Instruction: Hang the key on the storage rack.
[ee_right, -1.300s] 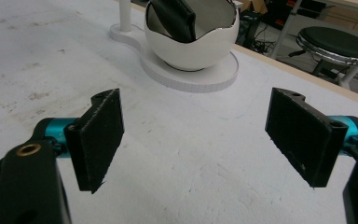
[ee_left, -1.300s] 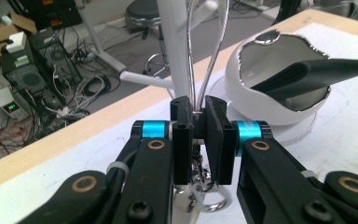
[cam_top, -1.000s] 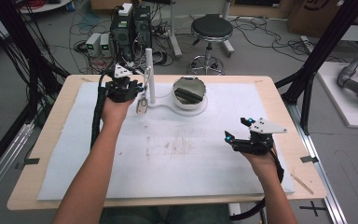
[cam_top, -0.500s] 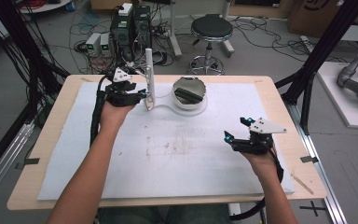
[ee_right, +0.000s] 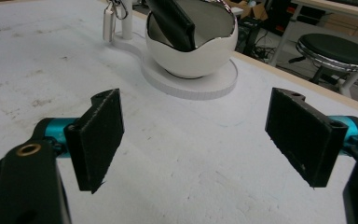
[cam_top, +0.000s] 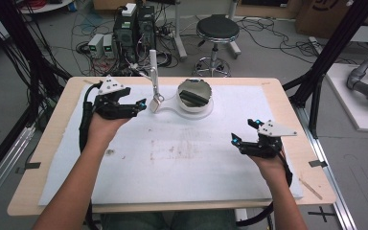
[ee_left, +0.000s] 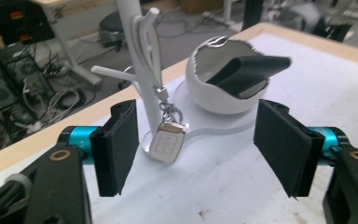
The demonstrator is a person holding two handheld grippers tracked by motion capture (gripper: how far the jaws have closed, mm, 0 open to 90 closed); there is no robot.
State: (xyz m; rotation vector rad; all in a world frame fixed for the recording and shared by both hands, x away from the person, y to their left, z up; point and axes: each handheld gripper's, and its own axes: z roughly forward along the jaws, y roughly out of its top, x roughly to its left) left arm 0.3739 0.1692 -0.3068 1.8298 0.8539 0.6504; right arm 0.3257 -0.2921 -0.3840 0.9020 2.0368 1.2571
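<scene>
At about 4 o'clock on the white mat [cam_top: 172, 177], nearest the person, the right gripper [cam_top: 243, 135] hovers with its 2 jaws spread wide and nothing between them, well apart from the work. Farther off, at about 10 o'clock, the left gripper [cam_top: 143, 106] has just been opening its jaws; they now stand spread, and in the left gripper view nothing is pressed between the pads. Just beyond its tips, toward 3 o'clock in the high view, the key fob [ee_left: 167, 145] hangs by its ring from a hook of the white stand [ee_left: 135, 51], its long axis close to vertical and its lower end at or just above the stand's base; whether it touches the base is hard to tell. So the fob lies straight ahead of the left gripper, between the lines of its jaws, and the left hand is much the nearer. Behind it, at 12 o'clock, the white bowl [ee_left: 223, 100] holds a black wallet-like object [ee_left: 242, 70], tilted.
</scene>
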